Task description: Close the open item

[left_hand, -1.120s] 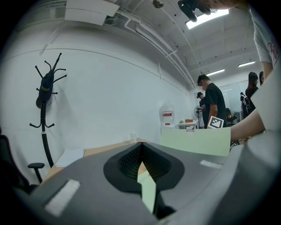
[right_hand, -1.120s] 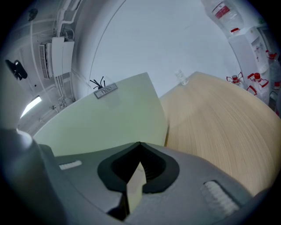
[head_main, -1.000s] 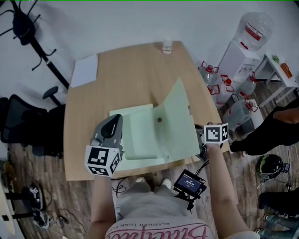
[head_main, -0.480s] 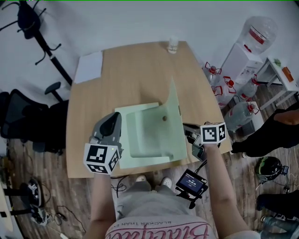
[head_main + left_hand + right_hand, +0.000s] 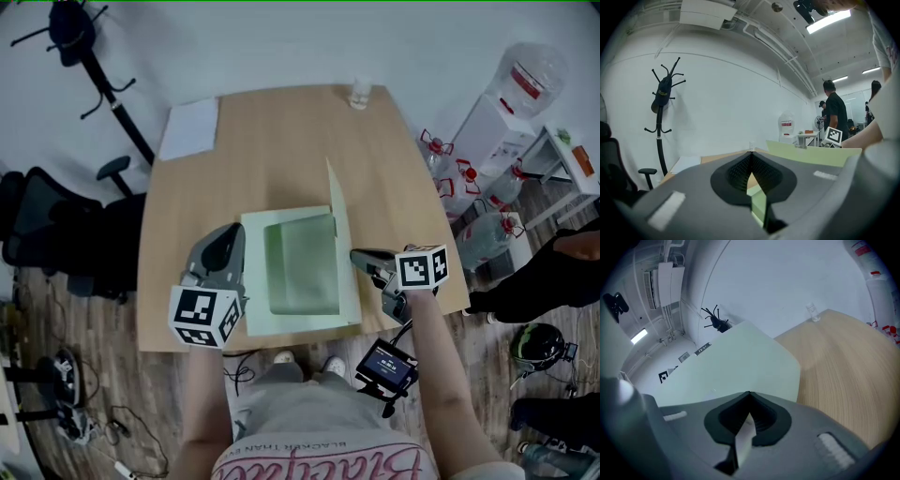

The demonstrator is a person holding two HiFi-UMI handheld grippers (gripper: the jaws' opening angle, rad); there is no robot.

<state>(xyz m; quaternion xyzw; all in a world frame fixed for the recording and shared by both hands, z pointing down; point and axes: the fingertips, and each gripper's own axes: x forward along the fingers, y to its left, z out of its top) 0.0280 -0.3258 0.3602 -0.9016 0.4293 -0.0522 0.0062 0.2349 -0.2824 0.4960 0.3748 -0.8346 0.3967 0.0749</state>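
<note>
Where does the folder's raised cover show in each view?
Head view: the cover stands on edge at table centre.
Left gripper view: pale green band right of centre.
Right gripper view: broad pale sheet, centre-left.
Shared landmark: coat stand, by the white wall in all three.

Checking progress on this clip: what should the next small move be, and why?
Probably swing the right gripper leftward and down, laying the cover over the folder's base. The cover stands about upright, its edge pinched in the right gripper's shut jaws, so the folder is half closed. The left gripper is shut on the base's left edge, which should steady it.
</note>
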